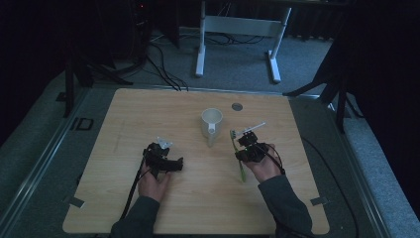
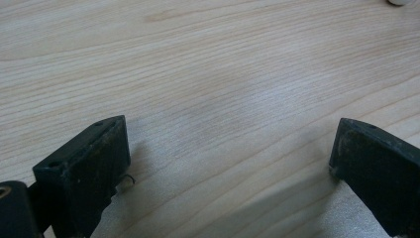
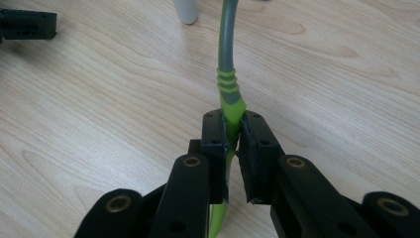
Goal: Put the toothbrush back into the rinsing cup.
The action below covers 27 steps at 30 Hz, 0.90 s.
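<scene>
A green and grey toothbrush (image 3: 228, 74) lies along the wooden table (image 1: 148, 109), its head (image 1: 232, 135) pointing toward a white cup (image 1: 211, 121) at the table's middle. My right gripper (image 3: 233, 121) is shut on the green handle, which runs back between the jaws toward the hand. In the high view the right gripper (image 1: 246, 147) sits just right of the cup, and the handle's tail (image 1: 242, 172) sticks out beside the person's hand. My left gripper (image 2: 230, 144) hovers low over bare wood with its jaws wide apart and nothing between them. It shows left of the cup, the left gripper (image 1: 171, 162).
The cup's base (image 3: 187, 11) stands just ahead and left of the toothbrush. A round grey cap (image 1: 236, 106) is set into the table behind the cup. A white desk frame (image 1: 237, 29) and cables lie on the floor beyond the far edge.
</scene>
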{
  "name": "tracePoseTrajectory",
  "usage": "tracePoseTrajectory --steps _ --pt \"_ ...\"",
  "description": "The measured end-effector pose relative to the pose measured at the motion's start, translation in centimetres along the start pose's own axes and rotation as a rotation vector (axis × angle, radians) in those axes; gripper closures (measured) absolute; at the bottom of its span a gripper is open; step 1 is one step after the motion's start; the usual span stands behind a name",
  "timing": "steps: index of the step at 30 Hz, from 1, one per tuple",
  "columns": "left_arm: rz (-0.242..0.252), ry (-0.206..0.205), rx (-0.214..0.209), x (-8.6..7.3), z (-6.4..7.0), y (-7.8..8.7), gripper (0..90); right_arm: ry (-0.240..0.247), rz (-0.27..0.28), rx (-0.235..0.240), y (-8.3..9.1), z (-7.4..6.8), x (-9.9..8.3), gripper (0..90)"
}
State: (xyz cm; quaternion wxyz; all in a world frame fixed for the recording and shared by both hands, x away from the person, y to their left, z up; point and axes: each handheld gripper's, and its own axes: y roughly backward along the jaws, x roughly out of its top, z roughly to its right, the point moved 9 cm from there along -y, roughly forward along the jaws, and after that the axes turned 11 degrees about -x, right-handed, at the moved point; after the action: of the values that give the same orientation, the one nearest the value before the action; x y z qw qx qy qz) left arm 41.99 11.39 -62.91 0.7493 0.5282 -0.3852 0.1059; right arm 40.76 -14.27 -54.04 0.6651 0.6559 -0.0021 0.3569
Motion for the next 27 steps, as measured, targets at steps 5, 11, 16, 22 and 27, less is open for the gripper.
tracePoseTrajectory --steps 5,11,16,22,27 --pt "0.0 0.0 0.0 0.0 0.0 0.0 2.4 -0.003 0.017 -0.001 0.0 0.1 0.2 81.6" --pt "0.0 0.0 0.0 0.0 0.0 0.0 2.4 -0.021 0.036 -0.002 0.2 0.3 0.4 81.6" --pt "0.0 0.0 0.0 0.0 0.0 0.0 2.4 -0.028 0.051 -0.006 0.2 0.4 0.5 81.5" --pt "0.0 -0.001 0.0 0.0 0.0 0.0 2.4 -0.038 0.067 -0.009 0.4 0.6 0.8 81.5" --pt "0.0 -0.001 0.0 0.0 0.0 0.0 2.4 -0.039 0.071 -0.009 0.5 0.6 1.1 81.5"
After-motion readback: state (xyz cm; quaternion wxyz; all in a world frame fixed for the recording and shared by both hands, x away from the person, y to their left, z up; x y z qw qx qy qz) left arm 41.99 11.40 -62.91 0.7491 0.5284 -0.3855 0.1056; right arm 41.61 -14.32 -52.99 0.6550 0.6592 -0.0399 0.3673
